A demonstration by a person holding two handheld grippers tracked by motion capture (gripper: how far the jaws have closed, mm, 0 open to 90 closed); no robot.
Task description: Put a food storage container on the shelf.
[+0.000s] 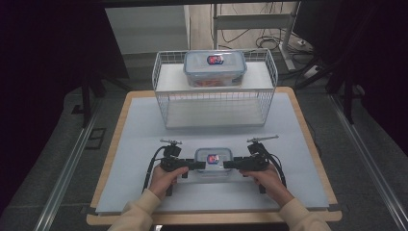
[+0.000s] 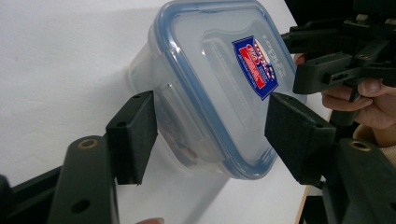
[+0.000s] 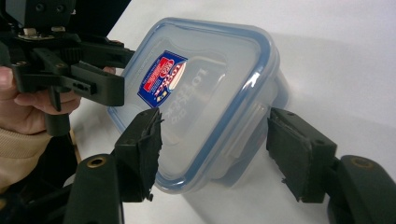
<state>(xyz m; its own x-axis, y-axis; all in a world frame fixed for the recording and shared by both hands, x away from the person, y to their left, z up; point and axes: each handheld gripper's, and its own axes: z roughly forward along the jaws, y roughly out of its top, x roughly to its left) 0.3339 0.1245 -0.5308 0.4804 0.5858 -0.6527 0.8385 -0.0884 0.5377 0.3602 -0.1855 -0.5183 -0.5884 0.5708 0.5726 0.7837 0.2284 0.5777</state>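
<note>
I've got both hands low at the near edge of the table (image 1: 120, 144), 1 gripper in each. My left gripper (image 1: 195, 164) points in from the left and my right gripper (image 1: 232, 164) points in from the right, tips facing each other across the small container (image 1: 213, 161) that sits on the white mat (image 1: 139, 139) between them.

In the left gripper view, the left gripper (image 2: 210, 133) has its jaws spread wide, 1 pad on each side of the container's near end. The box (image 2: 215, 84) lies in the gap; I see a sliver of space at the left pad, and the right pad sits just beside the blue-rimmed lid, so no squeeze here. The right gripper (image 2: 303, 60) shows beyond, at the far end of the lid.

In the right gripper view it's the mirror: the right gripper (image 3: 212, 149) is spread apart too, with the container (image 3: 205, 98) between the pads, the right pad clearly off the wall. Whether the left pad touches the lid, I cannot tell. The left gripper (image 3: 119, 70) reaches the opposite end, near the red and blue label (image 3: 161, 78).

Farther back, a white wire basket (image 1: 214, 103) stands on the mat, and a larger lidded container (image 1: 215, 67) rests on its upper shelf.
</note>
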